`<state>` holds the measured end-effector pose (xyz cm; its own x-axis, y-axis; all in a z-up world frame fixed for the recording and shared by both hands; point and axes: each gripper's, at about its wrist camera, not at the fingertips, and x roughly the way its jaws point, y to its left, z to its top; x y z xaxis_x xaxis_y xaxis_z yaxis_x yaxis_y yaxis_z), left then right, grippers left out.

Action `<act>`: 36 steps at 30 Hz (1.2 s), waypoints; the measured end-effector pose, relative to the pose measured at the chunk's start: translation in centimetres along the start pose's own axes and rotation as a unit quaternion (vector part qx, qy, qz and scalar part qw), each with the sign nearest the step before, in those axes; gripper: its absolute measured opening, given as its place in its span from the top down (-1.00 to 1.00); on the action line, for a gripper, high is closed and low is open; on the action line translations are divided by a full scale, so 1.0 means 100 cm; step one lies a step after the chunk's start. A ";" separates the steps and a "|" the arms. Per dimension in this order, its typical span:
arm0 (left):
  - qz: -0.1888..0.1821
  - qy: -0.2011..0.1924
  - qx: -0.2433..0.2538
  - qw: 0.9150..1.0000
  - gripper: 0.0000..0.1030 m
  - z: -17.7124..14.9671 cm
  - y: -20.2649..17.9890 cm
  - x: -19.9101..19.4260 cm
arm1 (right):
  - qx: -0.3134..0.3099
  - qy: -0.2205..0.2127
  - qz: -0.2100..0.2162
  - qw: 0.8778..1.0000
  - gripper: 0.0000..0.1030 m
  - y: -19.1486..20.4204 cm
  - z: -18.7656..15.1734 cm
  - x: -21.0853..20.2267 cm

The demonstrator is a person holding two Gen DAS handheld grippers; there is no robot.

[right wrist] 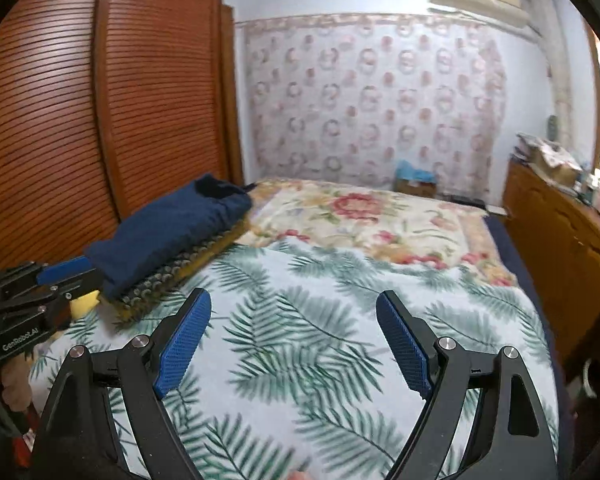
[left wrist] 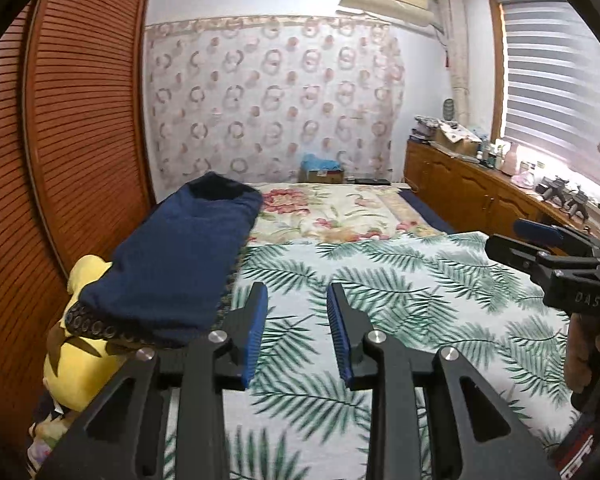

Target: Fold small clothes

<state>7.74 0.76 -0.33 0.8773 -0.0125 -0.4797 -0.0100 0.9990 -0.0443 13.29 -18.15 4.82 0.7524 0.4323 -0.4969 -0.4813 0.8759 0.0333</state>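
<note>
A folded dark blue garment (left wrist: pixel 180 252) (right wrist: pixel 168 228) lies on top of a stack at the bed's left edge. Under it is a dark piece with a ring pattern (left wrist: pixel 96 326) (right wrist: pixel 164 280), and a yellow soft item (left wrist: pixel 80 368) sits below that. My left gripper (left wrist: pixel 297 292) hangs over the palm-leaf sheet (left wrist: pixel 380 280) just right of the stack. It is open by a narrow gap with nothing between its blue pads. My right gripper (right wrist: pixel 294 296) is wide open over the same sheet (right wrist: pixel 300 340) and holds nothing.
A louvred wooden wardrobe (left wrist: pixel 80 120) runs close along the bed's left side. A floral blanket (right wrist: pixel 360 216) covers the far half of the bed. A low wooden cabinet (left wrist: pixel 460 188) with clutter stands on the right under the blinds. A box (left wrist: pixel 320 174) sits at the far wall.
</note>
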 end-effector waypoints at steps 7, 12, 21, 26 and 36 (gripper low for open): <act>-0.009 -0.008 0.010 1.000 0.42 0.012 -0.025 -0.010 | 0.022 -0.028 -0.051 0.998 -0.68 -0.019 -0.008 -0.046; -0.006 -0.019 0.006 1.000 0.42 0.015 -0.028 -0.016 | 0.034 -0.039 -0.070 0.996 -0.68 -0.029 -0.011 -0.064; 0.002 -0.021 0.003 1.000 0.41 0.014 -0.028 -0.019 | 0.043 -0.045 -0.084 0.995 -0.68 -0.035 -0.016 -0.068; 0.004 -0.021 0.002 1.000 0.41 0.014 -0.027 -0.020 | 0.044 -0.045 -0.084 0.994 -0.68 -0.036 -0.018 -0.068; 0.005 -0.022 0.000 1.000 0.41 0.016 -0.025 -0.021 | 0.046 -0.046 -0.085 0.994 -0.68 -0.035 -0.019 -0.067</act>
<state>6.71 -1.69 2.14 0.8972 0.0002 -0.4417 -0.0192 0.9991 -0.0386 9.03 -24.50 6.44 0.8595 0.2906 -0.4205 -0.3041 0.9520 0.0363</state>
